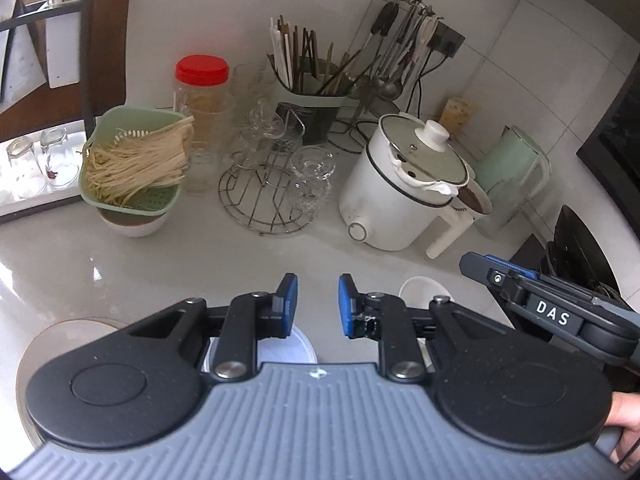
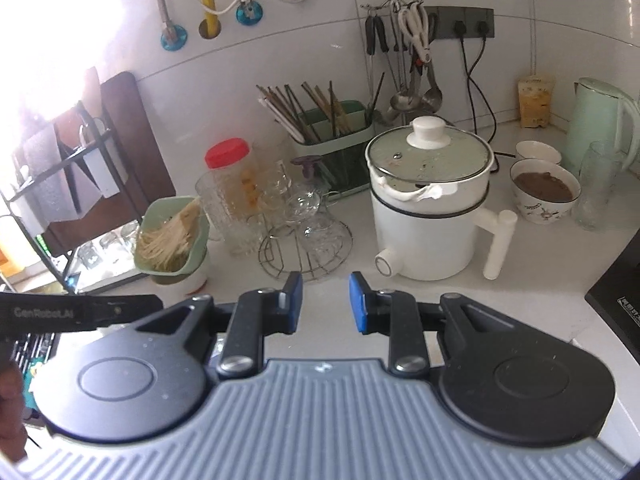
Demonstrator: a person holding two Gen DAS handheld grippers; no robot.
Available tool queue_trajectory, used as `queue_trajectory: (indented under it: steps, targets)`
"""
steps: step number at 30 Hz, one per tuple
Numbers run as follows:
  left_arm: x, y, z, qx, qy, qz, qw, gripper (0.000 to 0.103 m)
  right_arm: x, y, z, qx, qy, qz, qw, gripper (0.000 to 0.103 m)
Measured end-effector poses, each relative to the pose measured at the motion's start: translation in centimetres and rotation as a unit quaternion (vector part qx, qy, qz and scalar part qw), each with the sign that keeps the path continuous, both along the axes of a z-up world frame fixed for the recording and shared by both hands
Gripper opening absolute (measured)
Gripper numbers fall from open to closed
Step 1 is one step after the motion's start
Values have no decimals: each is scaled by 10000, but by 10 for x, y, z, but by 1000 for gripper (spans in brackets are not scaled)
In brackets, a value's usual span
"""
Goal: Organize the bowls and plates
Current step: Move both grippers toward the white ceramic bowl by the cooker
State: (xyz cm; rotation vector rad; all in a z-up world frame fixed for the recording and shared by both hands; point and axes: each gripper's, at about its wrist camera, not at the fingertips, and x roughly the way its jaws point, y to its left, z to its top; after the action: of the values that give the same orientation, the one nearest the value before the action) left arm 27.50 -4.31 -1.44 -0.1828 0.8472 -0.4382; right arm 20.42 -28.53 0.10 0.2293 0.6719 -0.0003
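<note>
In the left wrist view my left gripper (image 1: 317, 304) hovers over the grey counter, open by a narrow gap with nothing between its blue pads. Beneath it show parts of a white plate (image 1: 294, 350), a white bowl (image 1: 420, 288) and a pale plate (image 1: 76, 328) at the left. My right gripper (image 1: 474, 266) comes in from the right. In the right wrist view the right gripper (image 2: 325, 304) is likewise open and empty above the counter. A bowl with brown contents (image 2: 544, 196) and a white bowl (image 2: 538, 152) stand at the right. A white bowl (image 2: 198, 280) sits under a green colander of noodles (image 2: 172, 236).
A white electric pot (image 2: 432, 216) with a glass lid, a wire rack of glass cups (image 2: 304, 232), a red-lidded jar (image 2: 230, 184), a chopstick holder (image 2: 336, 140) and a green kettle (image 2: 600, 120) crowd the back. A dish rack (image 1: 44, 168) stands left, a black cooktop (image 2: 624, 292) right.
</note>
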Motion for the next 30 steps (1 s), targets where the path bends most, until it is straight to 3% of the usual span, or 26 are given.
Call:
queue_trajectory:
  steps: [11,22,30]
  targets:
    - [0,-36,0,152,-24,-471,9988,24,-15,-23,-4,8,-39,-343,9994,29]
    - [4,-88,-11,284,82,-632,9976,24,-21,-65,-16,49,113,-556,9984,29]
    - [14,-117,-26,451,133,-662,9967,32,-14,-85,-33,-14,201,-462,9987,29]
